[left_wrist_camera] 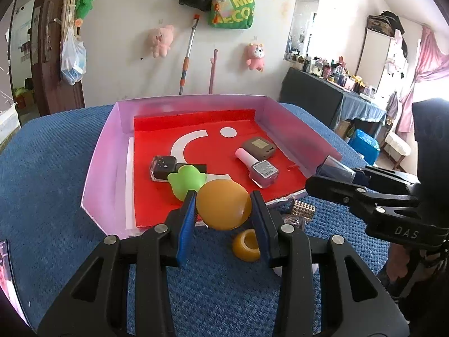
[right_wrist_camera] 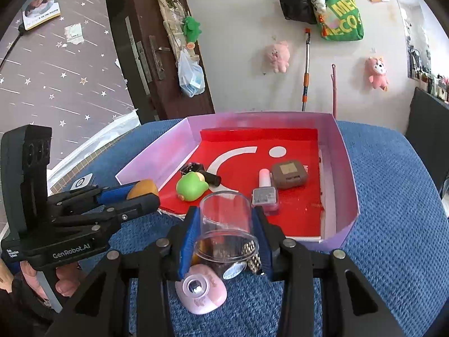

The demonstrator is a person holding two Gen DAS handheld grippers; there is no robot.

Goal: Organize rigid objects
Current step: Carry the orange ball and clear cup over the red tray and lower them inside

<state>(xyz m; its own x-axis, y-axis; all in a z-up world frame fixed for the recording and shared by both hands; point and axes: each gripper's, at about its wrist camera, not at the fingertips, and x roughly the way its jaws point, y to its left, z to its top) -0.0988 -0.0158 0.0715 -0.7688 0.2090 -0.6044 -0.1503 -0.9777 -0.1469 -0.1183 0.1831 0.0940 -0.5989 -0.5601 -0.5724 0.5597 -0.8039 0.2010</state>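
Amber disc (left_wrist_camera: 223, 204): clamped between the left gripper's (left_wrist_camera: 223, 207) blue pads, held above the near edge of the pink tray (left_wrist_camera: 102, 163). Clear cup (right_wrist_camera: 226, 221): clamped in the right gripper (right_wrist_camera: 226, 226), above the tray's near edge. In the tray, on its red liner (left_wrist_camera: 252, 146): green toy (left_wrist_camera: 186, 181), two polish bottles, brown case (left_wrist_camera: 258, 147). Before the tray, on the blue cloth (left_wrist_camera: 56, 185): amber ring (left_wrist_camera: 247, 245), pink case (right_wrist_camera: 200, 289), watch (right_wrist_camera: 247, 258). Beyond the tray: white wall with plush toys, bags, a mop; brown door left of it.

watch (right_wrist_camera: 251, 252) half hidden behind clear cup (right_wrist_camera: 226, 219)
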